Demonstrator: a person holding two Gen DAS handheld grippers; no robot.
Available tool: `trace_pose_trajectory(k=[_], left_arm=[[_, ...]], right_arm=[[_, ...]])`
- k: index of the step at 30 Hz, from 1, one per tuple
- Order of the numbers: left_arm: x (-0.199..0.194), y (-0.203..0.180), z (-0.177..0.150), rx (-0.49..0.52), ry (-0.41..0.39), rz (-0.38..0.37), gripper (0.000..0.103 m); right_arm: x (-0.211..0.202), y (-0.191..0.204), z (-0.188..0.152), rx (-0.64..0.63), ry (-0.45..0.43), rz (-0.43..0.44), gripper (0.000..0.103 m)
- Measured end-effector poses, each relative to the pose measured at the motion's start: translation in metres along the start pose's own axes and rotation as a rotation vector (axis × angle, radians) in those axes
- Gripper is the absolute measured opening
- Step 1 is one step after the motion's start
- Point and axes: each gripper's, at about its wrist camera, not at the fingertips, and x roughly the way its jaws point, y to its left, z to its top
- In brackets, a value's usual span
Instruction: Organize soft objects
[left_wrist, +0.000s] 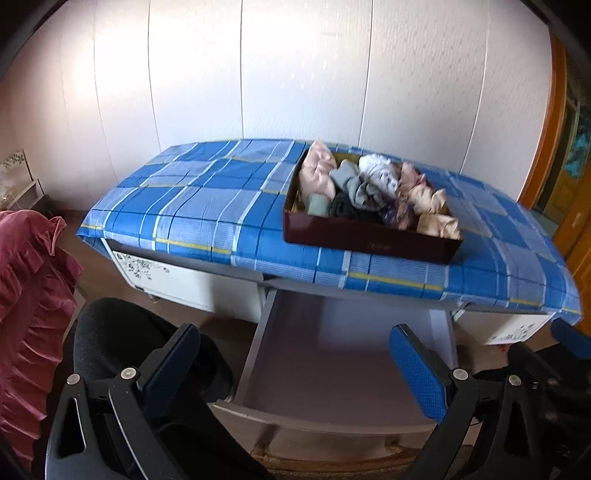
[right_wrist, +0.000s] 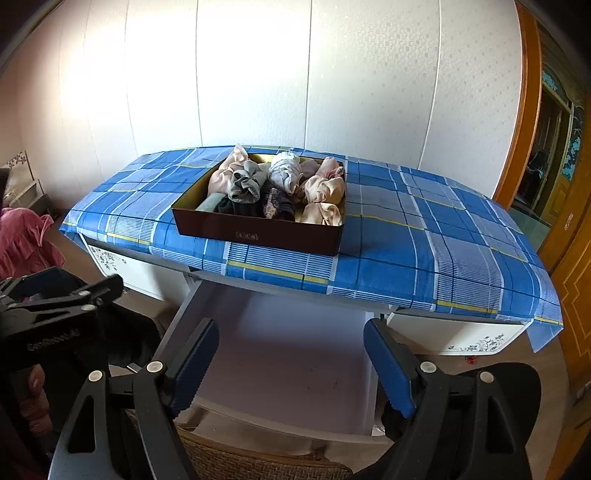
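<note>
A dark brown box (left_wrist: 369, 242) (right_wrist: 258, 234) stands on a table covered by a blue plaid cloth (left_wrist: 207, 199) (right_wrist: 424, 236). It holds several rolled soft items (left_wrist: 373, 184) (right_wrist: 280, 184) in pink, grey, white, dark and beige. Below the table an empty white drawer (left_wrist: 332, 362) (right_wrist: 295, 369) is pulled out. My left gripper (left_wrist: 295, 365) is open and empty over the drawer's front. My right gripper (right_wrist: 291, 365) is open and empty, also over the drawer. The left gripper shows at the left of the right wrist view (right_wrist: 74, 295).
A pink ruffled cloth (left_wrist: 26, 306) (right_wrist: 26, 240) lies at the left. White cabinet fronts with a flower pattern (left_wrist: 147, 271) (right_wrist: 476, 341) flank the drawer. A white panelled wall stands behind; a wooden door frame (right_wrist: 524, 110) is at the right. A woven seat (right_wrist: 240, 461) lies below.
</note>
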Motion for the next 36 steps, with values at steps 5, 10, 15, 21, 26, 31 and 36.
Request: trace_pose_trajectory(k=[5,10,15,21,26,31,36], left_arm=[[-0.0035,-0.0007,0.0011,0.004,-0.023,-0.010,0.103],[-0.0048,-0.0016,0.0013,0.007,-0.033,-0.016,0.103],[-0.0080,-0.0030,0.0008,0.014,-0.045,-0.021,0.103],[-0.0080,-0.0051,0.0005,0.020,-0.047,-0.022,0.103],[-0.0083,-0.0066,0.0005,0.022,-0.050,-0.025,0.103],[-0.0093,-0.0085,0.0000,0.026,-0.057,-0.034,0.103],[-0.0113,-0.0091,-0.0003,0.027,-0.063,-0.034,0.103]], right_arm=[[0.0028,-0.0022,-0.0012,0.010,0.007,-0.004,0.082],[0.0047,-0.0044,-0.0019,0.017,0.011,-0.008,0.082],[0.0054,-0.0055,-0.0022,0.021,0.014,-0.009,0.082],[0.0051,-0.0062,-0.0020,0.021,0.016,-0.010,0.082],[0.0066,-0.0069,-0.0019,0.026,0.022,-0.012,0.082],[0.0073,-0.0077,-0.0024,0.029,0.025,-0.014,0.082],[0.0080,-0.0079,-0.0028,0.028,0.027,-0.014,0.082]])
